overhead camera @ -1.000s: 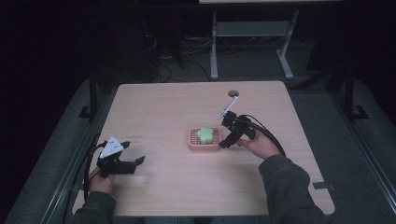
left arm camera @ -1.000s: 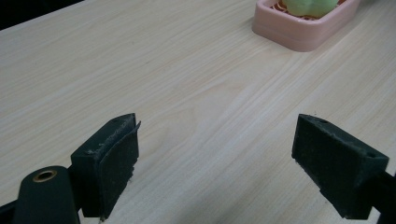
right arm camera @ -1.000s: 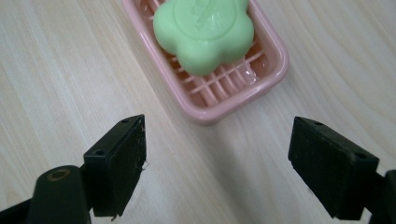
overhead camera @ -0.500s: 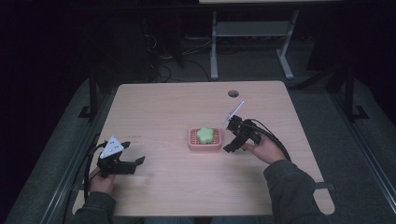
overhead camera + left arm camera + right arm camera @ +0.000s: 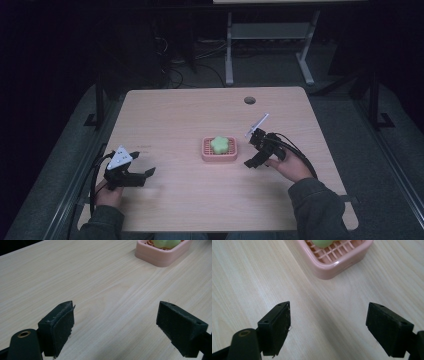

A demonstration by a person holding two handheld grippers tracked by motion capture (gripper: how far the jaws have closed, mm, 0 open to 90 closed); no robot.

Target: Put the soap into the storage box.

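A pink slatted soap dish [image 5: 206, 154] sits near the middle of the wooden table, with a green flower-shaped soap [image 5: 219, 144] lying in it. The dish [image 5: 332, 268] and the soap [image 5: 322, 243] also show at the top of the right gripper view. My right gripper [image 5: 252, 161] hovers just right of the dish, open, nothing between its jaws. My left gripper [image 5: 146, 174] rests low at the table's front left, open and empty, well away from the dish [image 5: 160, 258], whose soap [image 5: 165, 243] peeks in at the top edge.
A round cable hole [image 5: 249, 100] lies in the tabletop at the back right. Behind the table stand a metal frame [image 5: 270, 40] and loose cables on a dark floor. Bare wood stretches between the two grippers.
My right gripper has drawn back from over the dish toward the right and front, ending beside it. The left gripper has stayed still.
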